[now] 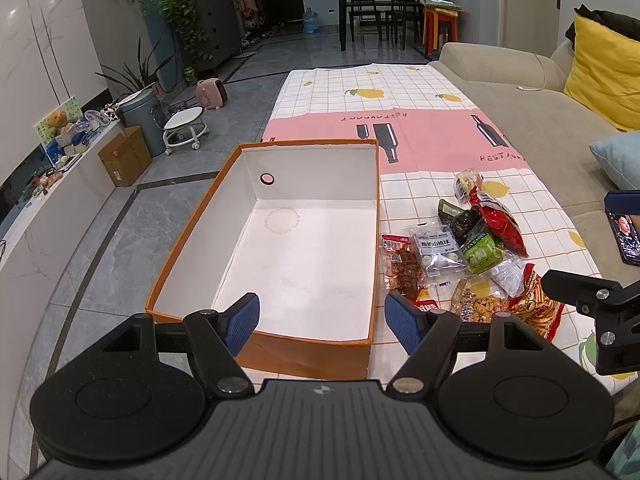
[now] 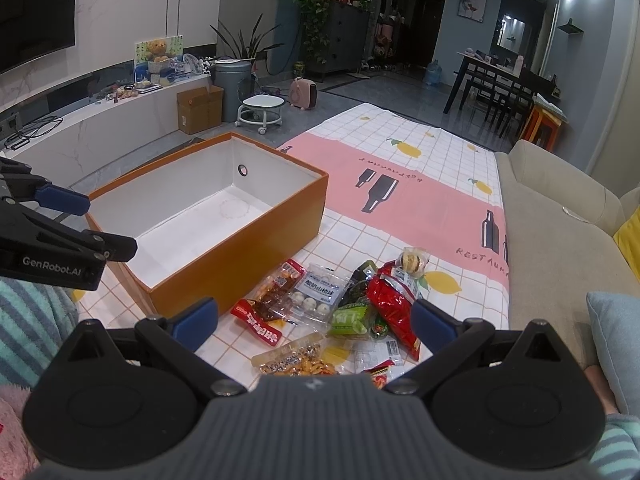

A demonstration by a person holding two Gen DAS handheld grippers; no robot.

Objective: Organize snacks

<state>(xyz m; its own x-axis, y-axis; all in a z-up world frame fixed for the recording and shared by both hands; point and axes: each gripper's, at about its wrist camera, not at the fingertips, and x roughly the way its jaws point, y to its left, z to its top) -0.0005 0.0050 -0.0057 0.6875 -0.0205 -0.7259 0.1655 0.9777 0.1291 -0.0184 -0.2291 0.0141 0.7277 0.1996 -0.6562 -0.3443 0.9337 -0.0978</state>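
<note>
Both grippers, left and right, hover wide-jawed and empty; packing looks unstarted, so right should descend onto snacks ahead, then box.

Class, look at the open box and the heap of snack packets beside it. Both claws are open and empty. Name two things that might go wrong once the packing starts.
1. The snack packets overlap in a loose pile, so the right claw may well pinch two at once or drag a neighbour along.
2. The orange box sits at the cloth's left edge, with floor beside it; a nudge from the left claw might push it off.
</note>
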